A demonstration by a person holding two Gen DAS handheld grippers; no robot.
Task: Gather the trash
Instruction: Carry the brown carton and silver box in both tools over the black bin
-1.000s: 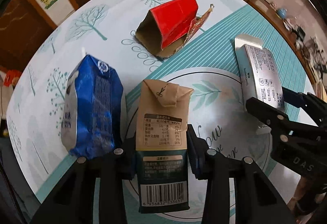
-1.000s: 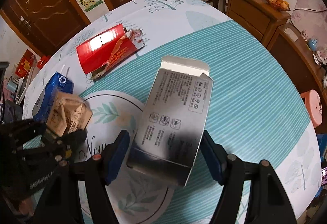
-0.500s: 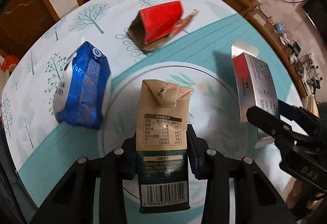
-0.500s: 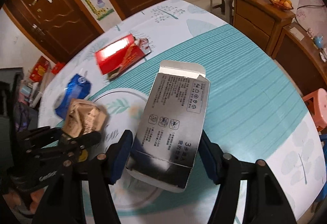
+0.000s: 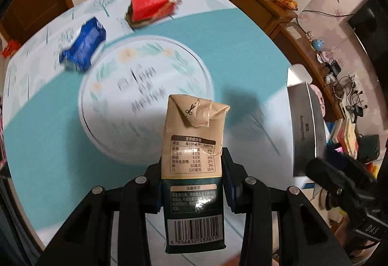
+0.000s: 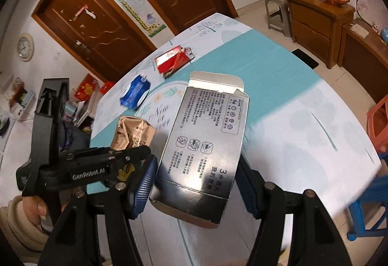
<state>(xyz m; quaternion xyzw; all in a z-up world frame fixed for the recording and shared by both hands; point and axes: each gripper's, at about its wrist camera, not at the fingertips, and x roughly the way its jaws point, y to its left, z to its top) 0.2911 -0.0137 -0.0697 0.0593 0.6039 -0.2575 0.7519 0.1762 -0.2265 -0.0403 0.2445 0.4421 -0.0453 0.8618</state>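
Left gripper (image 5: 192, 183): clamped on my crumpled tan-and-dark-green drink carton (image 5: 194, 169), lifted off the round teal-and-white tablecloth table (image 5: 242, 52).
Right gripper (image 6: 194, 181): pinching the wide silver cardboard box (image 6: 206, 144) above the table's near edge.
Risk: thin box could buckle and slip.
Left behind: blue pouch (image 5: 83, 50) and red carton (image 5: 150, 8) at the table's far side.
Writing: "GenRobot.AI", "DAS", barcode 6 936832 533611.

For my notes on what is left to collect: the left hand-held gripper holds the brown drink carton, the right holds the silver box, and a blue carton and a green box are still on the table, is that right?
Not quite: the box on the table is red, not green, as the right wrist view shows. The rest stands: the left hand-held gripper holds the brown drink carton, the right hand-held gripper holds the silver box, and the blue carton lies there too.
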